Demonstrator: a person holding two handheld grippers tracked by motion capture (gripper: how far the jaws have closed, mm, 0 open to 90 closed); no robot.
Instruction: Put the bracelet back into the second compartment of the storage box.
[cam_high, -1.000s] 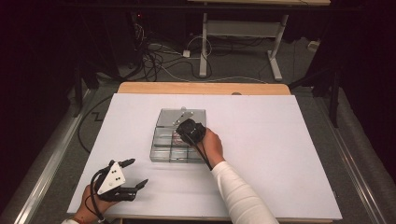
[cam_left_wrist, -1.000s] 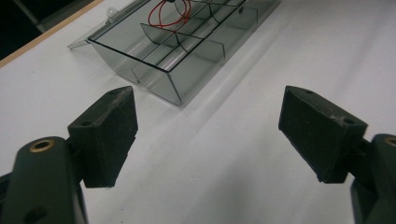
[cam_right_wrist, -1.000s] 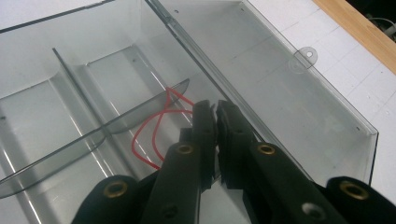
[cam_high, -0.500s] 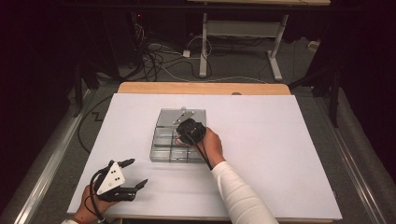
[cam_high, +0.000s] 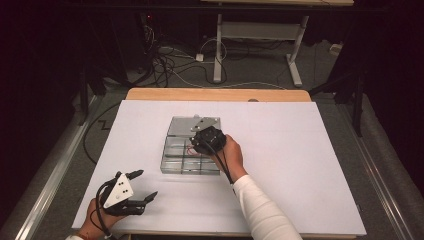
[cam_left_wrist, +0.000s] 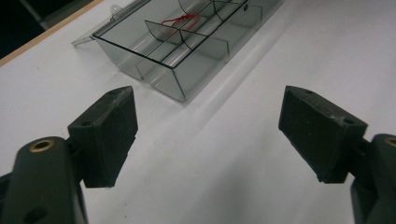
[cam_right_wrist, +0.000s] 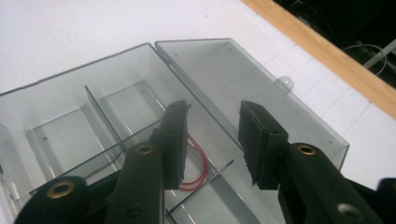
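Note:
A clear plastic compartment box (cam_high: 172, 169) lies mid-table with its lid (cam_high: 186, 126) folded back flat. A thin red loop (cam_right_wrist: 197, 169) rests on the floor of one compartment and also shows in the left gripper view (cam_left_wrist: 181, 19). My right gripper (cam_right_wrist: 212, 135) hovers over that compartment, pointing down into the box (cam_right_wrist: 60, 93). Its jaws have just been opening; the pads press on nothing and the loop lies below and between them. In the high view the right gripper (cam_high: 206, 140) covers the box's far right part. My left gripper (cam_high: 145, 184) rests open near the front left edge, its jaws (cam_left_wrist: 208, 126) wide apart and facing the box (cam_left_wrist: 175, 77).
A white sheet (cam_high: 300, 165) covers the table, and a wooden strip (cam_high: 215, 95) runs along the far edge. Cables and a desk frame (cam_high: 220, 50) lie on the floor beyond. In the right gripper view the lid (cam_right_wrist: 233, 79) carries a small latch tab (cam_right_wrist: 286, 82).
The right hand has lifted slightly over the box. The left gripper has kept still.

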